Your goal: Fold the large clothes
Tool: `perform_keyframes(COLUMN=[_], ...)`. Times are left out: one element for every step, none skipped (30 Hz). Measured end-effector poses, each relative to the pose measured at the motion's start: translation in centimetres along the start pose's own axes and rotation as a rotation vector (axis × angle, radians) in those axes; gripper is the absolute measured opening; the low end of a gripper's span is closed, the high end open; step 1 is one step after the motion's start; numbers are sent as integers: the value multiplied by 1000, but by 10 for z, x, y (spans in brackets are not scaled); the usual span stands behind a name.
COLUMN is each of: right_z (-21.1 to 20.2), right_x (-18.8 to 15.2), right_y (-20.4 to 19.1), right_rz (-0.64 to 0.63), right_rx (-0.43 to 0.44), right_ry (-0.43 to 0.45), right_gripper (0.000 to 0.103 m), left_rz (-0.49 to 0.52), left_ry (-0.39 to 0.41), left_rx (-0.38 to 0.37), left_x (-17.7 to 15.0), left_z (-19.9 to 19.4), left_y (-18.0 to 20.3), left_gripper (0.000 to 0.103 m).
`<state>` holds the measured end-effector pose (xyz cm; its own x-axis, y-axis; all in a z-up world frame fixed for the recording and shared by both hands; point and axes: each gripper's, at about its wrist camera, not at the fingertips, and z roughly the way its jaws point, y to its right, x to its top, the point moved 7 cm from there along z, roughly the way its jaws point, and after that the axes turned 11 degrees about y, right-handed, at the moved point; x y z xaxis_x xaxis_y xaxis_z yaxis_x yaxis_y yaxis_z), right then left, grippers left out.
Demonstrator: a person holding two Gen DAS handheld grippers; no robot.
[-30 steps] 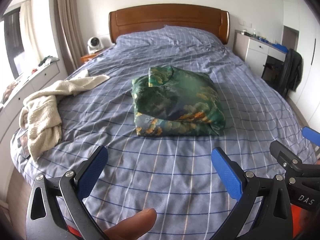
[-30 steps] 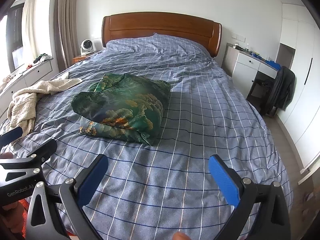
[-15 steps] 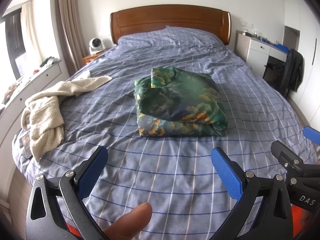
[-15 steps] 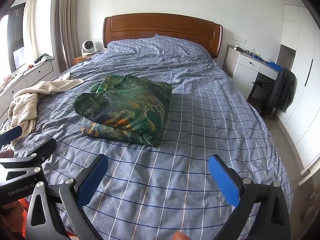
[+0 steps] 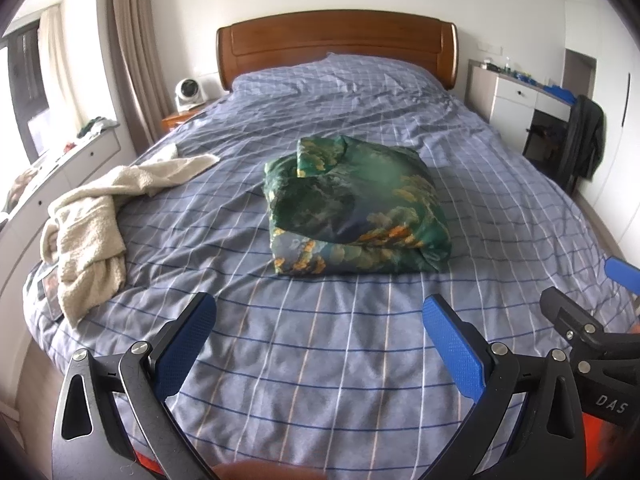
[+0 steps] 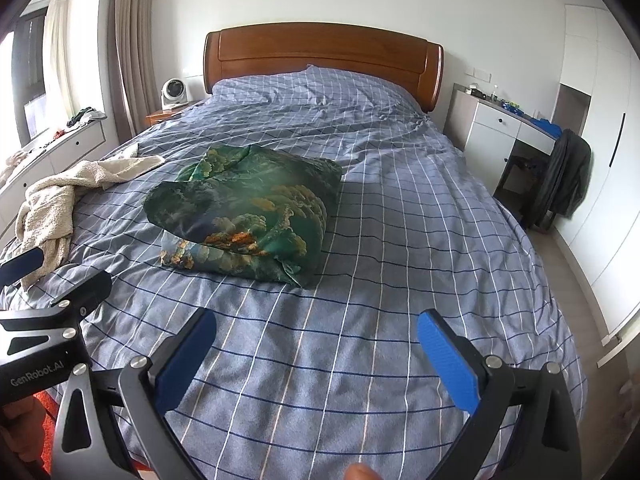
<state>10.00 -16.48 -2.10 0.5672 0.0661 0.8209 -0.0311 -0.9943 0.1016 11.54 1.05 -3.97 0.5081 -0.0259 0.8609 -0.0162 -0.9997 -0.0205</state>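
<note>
A green cloth with yellow and orange print lies folded into a thick bundle [image 5: 356,208] [image 6: 248,212] on the middle of the bed [image 5: 320,360] [image 6: 400,240], which has a blue checked cover. My left gripper [image 5: 318,312] hovers open over the bed's near end, well short of the bundle, with nothing between its blue pads. My right gripper [image 6: 316,324] is open too and empty, to the right of the left one. Each gripper shows at the edge of the other's view.
A cream towel or robe [image 5: 92,216] [image 6: 56,200] lies crumpled at the bed's left edge. A wooden headboard [image 5: 336,40] stands at the far end. A white desk [image 6: 508,128] and a chair with a dark jacket [image 6: 564,180] stand right. A small fan [image 5: 186,92] sits on the left nightstand.
Both grippers have drifted slightly back and tilted up, so the bundle sits a little farther off in view. Both stay open. The cloth has not moved.
</note>
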Motion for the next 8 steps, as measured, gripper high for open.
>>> perform_keyframes(right_z=[0,0,0,0,1,1,1,1], right_x=[0,-1,-1,-2,-3,-3,-3,-3], right_y=[1,1,1,2,2,2,3,2], right_rz=[1,2,4,5,5,5,5,5], right_rx=[0,1,1,1,1,1,1,0], right_ry=[0,0,-1,-2,-3,-5,-6,-6], right_gripper=[102,102,102,102,102,102,102,102], left_rz=[-5,-10,-13,-16,-16,-14,-9,-8], left_ry=[-4,-4,-5,-6,-2,3,7,6], left_rx=[-8,-15,-23,-26,-22,-13,-4,-5], left_x=[-1,-2,-2,-2,-1,-1,-1,-1], left_z=[0,0,0,0,0,0,0,1], left_y=[0,1,1,0,0,-1,-3,-3], left_gripper=[103,103,103,103,103,103,103,103])
